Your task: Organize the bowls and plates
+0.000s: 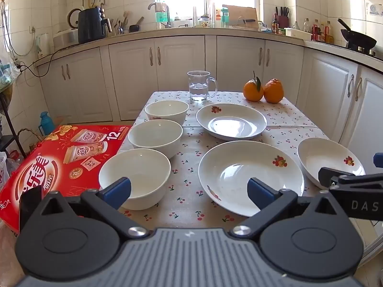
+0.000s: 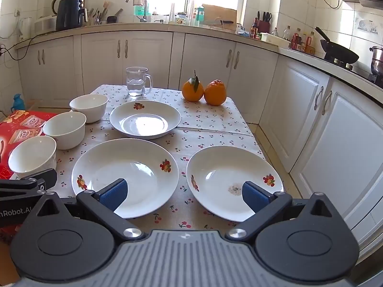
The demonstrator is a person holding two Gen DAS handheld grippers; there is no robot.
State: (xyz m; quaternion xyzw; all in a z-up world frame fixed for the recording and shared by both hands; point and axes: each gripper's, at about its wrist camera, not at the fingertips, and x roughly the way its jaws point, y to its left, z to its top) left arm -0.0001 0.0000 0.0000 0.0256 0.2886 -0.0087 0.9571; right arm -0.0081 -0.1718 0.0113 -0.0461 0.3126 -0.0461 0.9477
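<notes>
Cherry-print tablecloth carries everything; we hold left gripper and right gripper spread wide, gripping nothing; three bowls sit left of the glass mug, three plates nearer us (glazed rims may slip, or clip a neighbour).

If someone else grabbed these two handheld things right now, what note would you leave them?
Left tool: open, empty, hovering over the near edge of the table.
Right tool: open, empty, hovering between the two near plates.
Three white bowls stand apart in a row along the table's left side.
Three plates lie singly: far plate, near-left plate, near-right plate.
A water mug and two oranges sit at the back.
Done: nothing stacked yet.
Left: probably stack the bowls together and the plates together.
</notes>
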